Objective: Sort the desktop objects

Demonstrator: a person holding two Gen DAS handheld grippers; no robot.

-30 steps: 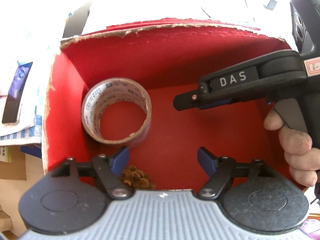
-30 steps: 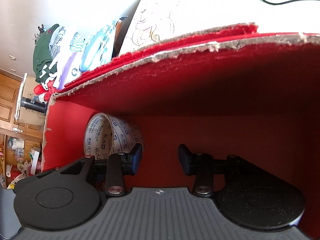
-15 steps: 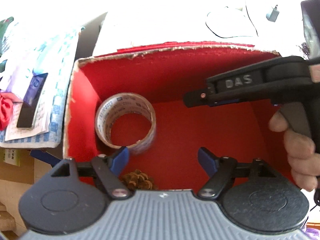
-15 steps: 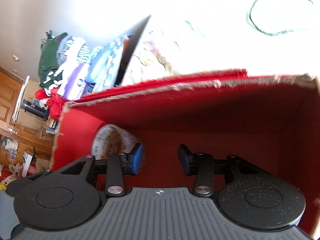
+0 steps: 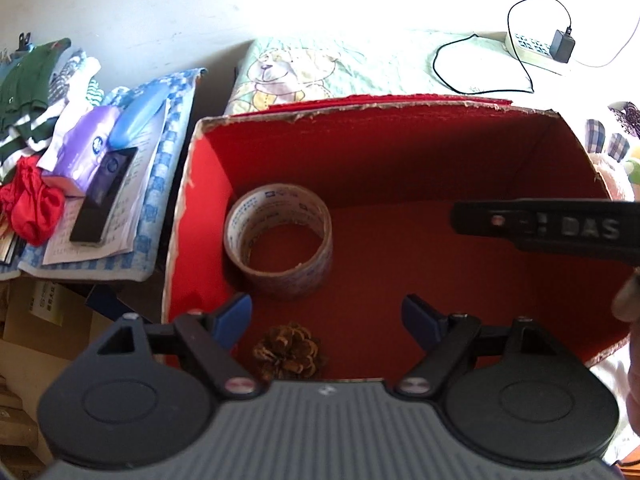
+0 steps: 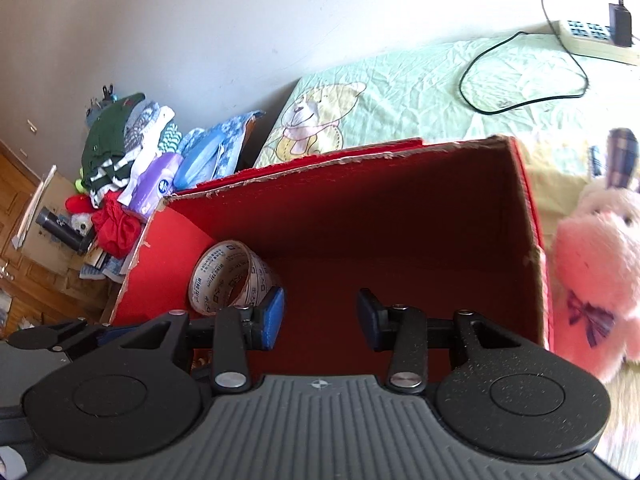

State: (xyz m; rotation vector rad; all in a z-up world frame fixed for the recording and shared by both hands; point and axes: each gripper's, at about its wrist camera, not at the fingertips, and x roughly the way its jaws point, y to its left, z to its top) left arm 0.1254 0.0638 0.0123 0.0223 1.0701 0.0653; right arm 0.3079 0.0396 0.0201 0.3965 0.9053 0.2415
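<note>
A red cardboard box [image 5: 400, 148] [image 6: 400, 200] with torn rims stands open below both grippers. A roll of printed tape [image 5: 278, 234] [image 6: 230, 276] sits against its left wall. A brown pine cone [image 5: 289, 350] lies on the box floor near the front. My left gripper [image 5: 326, 318] hangs open above the pine cone with nothing between its blue pads. My right gripper [image 6: 320, 316] is open and empty over the box, and its black side shows at the right of the left wrist view.
A pile of clothes, a purple pack and a dark phone [image 5: 104, 196] lie on a blue checked cloth left of the box. A pink plush rabbit [image 6: 592, 256] sits to its right. Behind are a green bear-print sheet [image 6: 420, 92], a power strip [image 5: 536, 50] and a black cable.
Both grippers have risen and pulled back from inside the box, so its rim and surroundings now show. The tape roll and pine cone stay in place.
</note>
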